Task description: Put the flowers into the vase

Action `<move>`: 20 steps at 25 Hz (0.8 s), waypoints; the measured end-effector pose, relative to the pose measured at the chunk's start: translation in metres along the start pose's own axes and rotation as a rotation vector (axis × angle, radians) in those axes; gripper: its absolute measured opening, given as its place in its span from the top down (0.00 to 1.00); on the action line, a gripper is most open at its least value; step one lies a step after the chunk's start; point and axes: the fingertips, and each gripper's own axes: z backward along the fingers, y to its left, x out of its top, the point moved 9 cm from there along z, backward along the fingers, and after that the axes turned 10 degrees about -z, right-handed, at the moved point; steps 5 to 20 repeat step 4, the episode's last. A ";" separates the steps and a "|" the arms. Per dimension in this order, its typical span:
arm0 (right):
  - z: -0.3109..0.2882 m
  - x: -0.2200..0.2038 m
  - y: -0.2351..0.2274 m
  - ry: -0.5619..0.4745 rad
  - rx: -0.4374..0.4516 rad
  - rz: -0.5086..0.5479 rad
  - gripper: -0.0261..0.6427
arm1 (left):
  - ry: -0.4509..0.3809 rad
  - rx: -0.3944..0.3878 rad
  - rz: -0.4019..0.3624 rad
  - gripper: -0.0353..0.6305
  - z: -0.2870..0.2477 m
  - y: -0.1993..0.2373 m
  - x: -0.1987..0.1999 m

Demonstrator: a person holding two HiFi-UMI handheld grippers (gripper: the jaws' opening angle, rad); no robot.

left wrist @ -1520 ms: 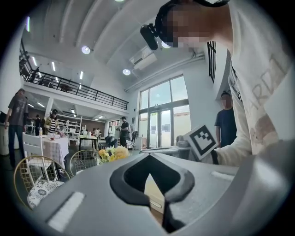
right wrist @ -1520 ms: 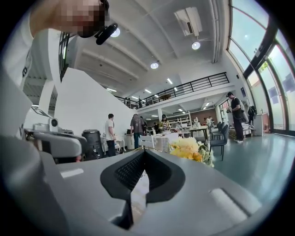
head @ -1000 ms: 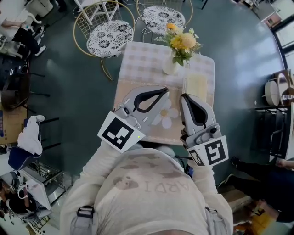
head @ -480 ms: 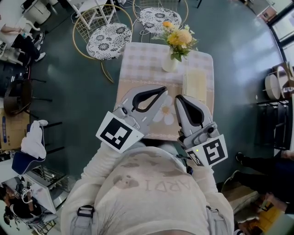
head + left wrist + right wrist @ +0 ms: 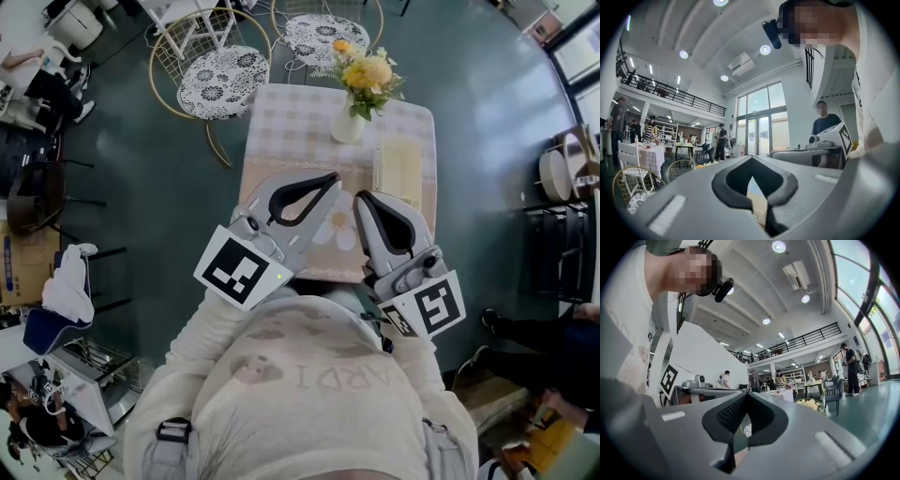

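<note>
The yellow and orange flowers (image 5: pixel 367 75) stood in the pale vase (image 5: pixel 347 127), green leaves spreading round the blooms, and the vase sat upright at the far end of the counter (image 5: pixel 281 127) on its checked cloth. Just beside the vase, on the nearer side, lay a pale yellow pad (image 5: pixel 398 173). Closer to us a white daisy shape (image 5: pixel 341 234) showed on the cloth; we could not tell whether it was a mat or a print. We held the left claw (image 5: pixel 331 182) and the right claw (image 5: pixel 363 201) over the near half of the counter, on either side of that daisy and well apart from the vase. Both had their tips pressed together with nothing between them. Beyond the counter stood two wire chairs (image 5: pixel 223 80) with patterned seats.
</note>
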 end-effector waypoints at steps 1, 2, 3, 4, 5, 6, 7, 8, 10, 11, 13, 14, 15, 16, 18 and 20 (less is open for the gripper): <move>0.000 0.000 0.001 0.000 0.002 0.000 0.92 | -0.002 0.001 0.000 0.94 0.001 -0.001 0.000; 0.000 0.000 0.002 -0.001 0.003 0.001 0.92 | -0.003 0.002 0.000 0.95 0.002 -0.001 0.001; 0.001 0.000 0.003 -0.001 0.005 0.001 0.92 | -0.003 0.003 -0.001 0.94 0.003 -0.002 0.001; 0.001 0.000 0.004 -0.002 0.006 0.001 0.92 | -0.003 0.004 -0.001 0.95 0.004 -0.002 0.001; 0.001 0.000 0.004 -0.002 0.006 0.001 0.92 | -0.003 0.004 -0.001 0.95 0.004 -0.002 0.001; 0.001 0.000 0.004 -0.002 0.006 0.001 0.92 | -0.003 0.004 -0.001 0.95 0.004 -0.002 0.001; 0.001 0.000 0.004 -0.002 0.006 0.001 0.92 | -0.003 0.004 -0.001 0.95 0.004 -0.002 0.001; 0.001 0.000 0.004 -0.002 0.006 0.001 0.92 | -0.003 0.004 -0.001 0.95 0.004 -0.002 0.001; 0.001 0.000 0.004 -0.002 0.006 0.001 0.92 | -0.003 0.004 -0.001 0.95 0.004 -0.002 0.001; 0.001 0.000 0.004 -0.002 0.006 0.001 0.92 | -0.003 0.004 -0.001 0.95 0.004 -0.002 0.001; 0.001 0.000 0.004 -0.002 0.006 0.001 0.92 | -0.003 0.004 -0.001 0.95 0.004 -0.002 0.001; 0.001 0.000 0.004 -0.002 0.006 0.001 0.92 | -0.003 0.004 -0.001 0.95 0.004 -0.002 0.001; 0.001 0.000 0.004 -0.002 0.006 0.001 0.92 | -0.003 0.004 -0.001 0.95 0.004 -0.002 0.001; 0.001 0.000 0.004 -0.002 0.006 0.001 0.92 | -0.003 0.004 -0.001 0.95 0.004 -0.002 0.001; 0.001 0.000 0.004 -0.002 0.006 0.001 0.92 | -0.003 0.004 -0.001 0.95 0.004 -0.002 0.001; 0.001 0.000 0.004 -0.002 0.006 0.001 0.92 | -0.003 0.004 -0.001 0.95 0.004 -0.002 0.001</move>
